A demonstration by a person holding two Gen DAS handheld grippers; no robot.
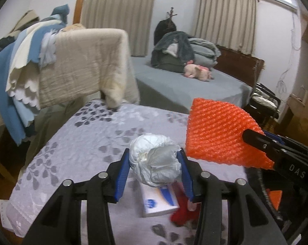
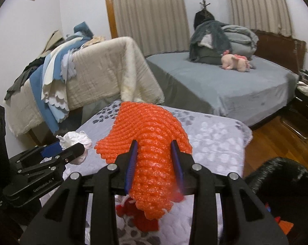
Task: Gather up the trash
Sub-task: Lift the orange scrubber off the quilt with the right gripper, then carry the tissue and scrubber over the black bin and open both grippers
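A crumpled white tissue ball (image 1: 156, 159) sits between the blue pads of my left gripper (image 1: 154, 153), which is shut on it above the patterned bedspread (image 1: 88, 134). My right gripper (image 2: 154, 149) is shut on an orange foam net sleeve (image 2: 149, 134), held up over the same bedspread (image 2: 211, 138). In the left wrist view the orange sleeve (image 1: 221, 134) and the right gripper's black arm appear at the right. In the right wrist view the tissue ball (image 2: 78, 140) and the left gripper (image 2: 72, 147) appear at the left. A white and blue box (image 1: 160, 202) and something red (image 1: 182, 212) lie on the bedspread below.
A chair draped with beige and blue cloths (image 1: 76, 65) stands behind the bedspread. A grey bed (image 2: 225, 87) with piled blankets and a pink plush toy (image 2: 235, 62) fills the back right. A black round bin (image 2: 280, 185) with orange scraps inside is at lower right on the wooden floor.
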